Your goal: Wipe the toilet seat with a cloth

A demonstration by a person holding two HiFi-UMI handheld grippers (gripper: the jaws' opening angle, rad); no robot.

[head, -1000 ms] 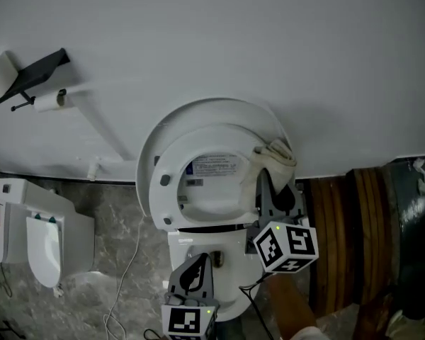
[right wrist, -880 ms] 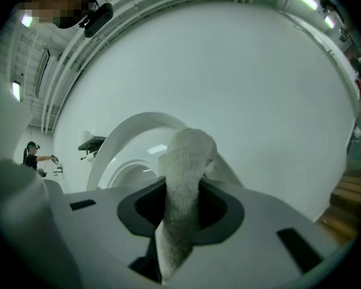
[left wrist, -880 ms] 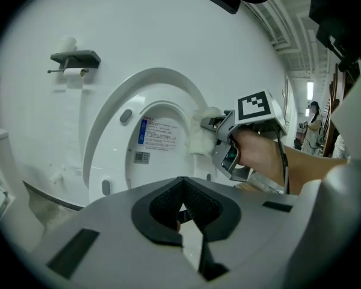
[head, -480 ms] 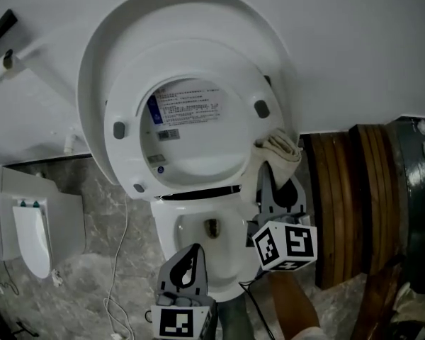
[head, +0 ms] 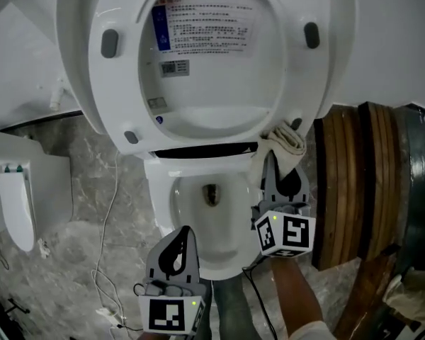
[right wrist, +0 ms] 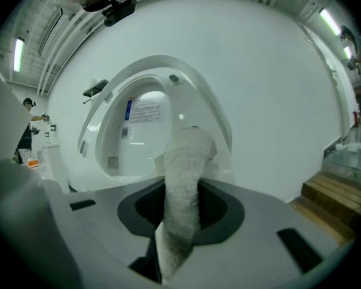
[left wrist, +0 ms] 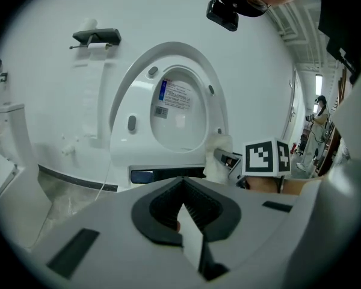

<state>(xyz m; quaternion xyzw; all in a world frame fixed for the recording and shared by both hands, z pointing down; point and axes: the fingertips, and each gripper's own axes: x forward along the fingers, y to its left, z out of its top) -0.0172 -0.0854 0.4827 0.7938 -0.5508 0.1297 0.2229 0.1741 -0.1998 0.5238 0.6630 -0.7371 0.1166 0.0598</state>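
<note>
- While the seat [head: 304,76] stands raised with its underside facing out and its long axis up-down, its lower right rim lies just ahead of the right gripper [head: 280,172], the nearer of the two.
- The bowl [head: 159,197] lies open below the seat.
- The left gripper [head: 182,234] is clenched on nothing, low at the bowl's front and farther from the seat.
- The right gripper is clenched on the cloth [head: 286,139], whose free end appears to touch that rim.
- The head view shows cloth meeting rim; the right gripper view shows the cloth pinched between its jaws but hides the contact.
</note>
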